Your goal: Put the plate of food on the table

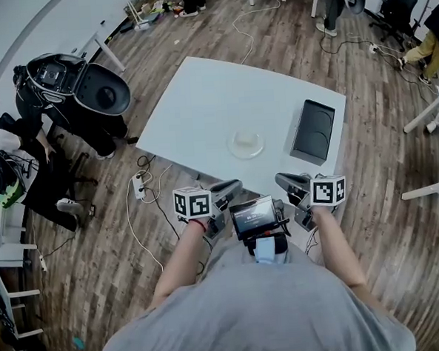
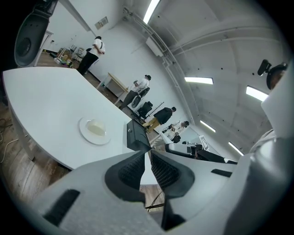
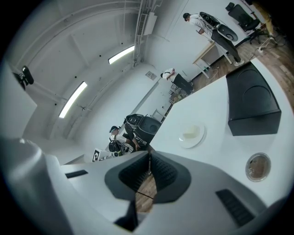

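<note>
A white plate of pale food (image 1: 246,143) rests on the white table (image 1: 200,105), near its front edge. It also shows as the plate (image 2: 94,129) in the left gripper view and the plate (image 3: 191,134) in the right gripper view. My left gripper (image 1: 233,186) is held close to my body, short of the table, jaws shut with nothing in them. My right gripper (image 1: 281,180) hangs beside it at the same height, also shut and empty. Both are well back from the plate.
A black box (image 1: 313,131) lies on the table right of the plate. A black round appliance with open lid (image 1: 73,83) stands on the floor at left. Cables and a power strip (image 1: 138,186) lie under the table's near edge. People stand at the far side.
</note>
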The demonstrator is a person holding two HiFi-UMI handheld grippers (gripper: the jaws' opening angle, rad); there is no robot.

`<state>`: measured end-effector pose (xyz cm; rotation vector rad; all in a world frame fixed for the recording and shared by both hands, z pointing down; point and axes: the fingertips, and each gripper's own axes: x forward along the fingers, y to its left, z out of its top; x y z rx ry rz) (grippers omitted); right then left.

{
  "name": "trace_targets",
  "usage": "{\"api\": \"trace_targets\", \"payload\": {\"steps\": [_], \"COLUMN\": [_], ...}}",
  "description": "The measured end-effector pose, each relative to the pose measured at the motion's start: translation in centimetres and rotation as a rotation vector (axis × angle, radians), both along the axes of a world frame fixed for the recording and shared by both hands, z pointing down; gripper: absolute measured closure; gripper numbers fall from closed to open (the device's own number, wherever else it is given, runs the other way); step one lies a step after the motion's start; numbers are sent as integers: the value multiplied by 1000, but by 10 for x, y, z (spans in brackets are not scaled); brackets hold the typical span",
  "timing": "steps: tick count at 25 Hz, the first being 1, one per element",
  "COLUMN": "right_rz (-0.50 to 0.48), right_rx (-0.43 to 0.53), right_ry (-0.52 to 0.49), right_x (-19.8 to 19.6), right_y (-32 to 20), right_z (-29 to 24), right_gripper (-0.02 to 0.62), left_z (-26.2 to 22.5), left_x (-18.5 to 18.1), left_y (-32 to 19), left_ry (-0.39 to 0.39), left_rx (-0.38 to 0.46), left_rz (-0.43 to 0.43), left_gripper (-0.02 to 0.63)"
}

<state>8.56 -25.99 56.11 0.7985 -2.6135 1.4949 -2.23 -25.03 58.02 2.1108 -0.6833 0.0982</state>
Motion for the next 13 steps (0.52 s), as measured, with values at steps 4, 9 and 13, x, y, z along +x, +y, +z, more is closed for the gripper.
{"api": "trace_targets", "payload": {"steps": [4,9,13], "right_rz": [4,3,4], "right_rx": [-8,-9,-10], "right_ry": [2,0,-4], "right_x": [-5,7,19], "right_y": [-5,2,5], "right_z": [0,6,8], "right_gripper": [558,560,560], "left_z": [1,5,7], "left_x": [-5,9,22], "left_y": [-5,-1,2], "left_ry": [3,1,1], "left_rx": [-7,-7,-7], "left_rz": [4,15,17], "left_gripper": [552,552,552]}}
